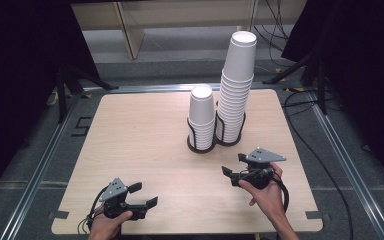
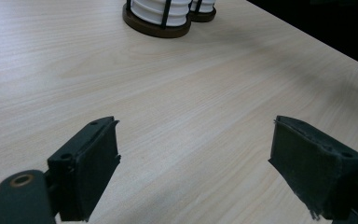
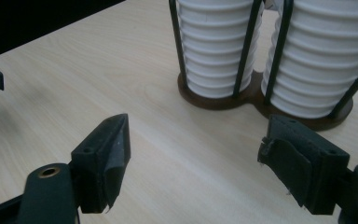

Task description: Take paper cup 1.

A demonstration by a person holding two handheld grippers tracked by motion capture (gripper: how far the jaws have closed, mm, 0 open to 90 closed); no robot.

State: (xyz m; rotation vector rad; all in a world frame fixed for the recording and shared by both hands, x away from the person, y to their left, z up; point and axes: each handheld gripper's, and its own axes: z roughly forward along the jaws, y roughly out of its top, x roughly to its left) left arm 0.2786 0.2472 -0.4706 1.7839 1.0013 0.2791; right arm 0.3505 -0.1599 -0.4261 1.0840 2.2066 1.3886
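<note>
Paper cups (image 1: 202, 117) stand upside down in two stacks, nested, each stack in a black wire holder (image 1: 215, 142) on a dark round base, toward the far right of the wooden table (image 1: 130, 150); the taller stack (image 1: 236, 95) sits just beside the shorter one, the bases touching or nearly so. We judge these cups v. light, thin-walled and easy to crush — a hard squeeze would dent the side, and nested cups may stick, so 2 or 3 could come up together. Best hold, we think: the top cup of the shorter stack, across its upper wall near the closed bottom, which is stiffer, w/ a gentle pinch and a straight lift clear of the wire posts. Our right gripper (image 1: 234, 172) is nearest, near the holders but not touching, jaws wide apart w/ nothing between them; in the right gripper view both stacks (image 3: 216, 51) show close ahead behind the wires. Our left gripper (image 1: 142, 195) rests low at the near left edge, well apart from the cups — jaws also apart and empty.
</note>
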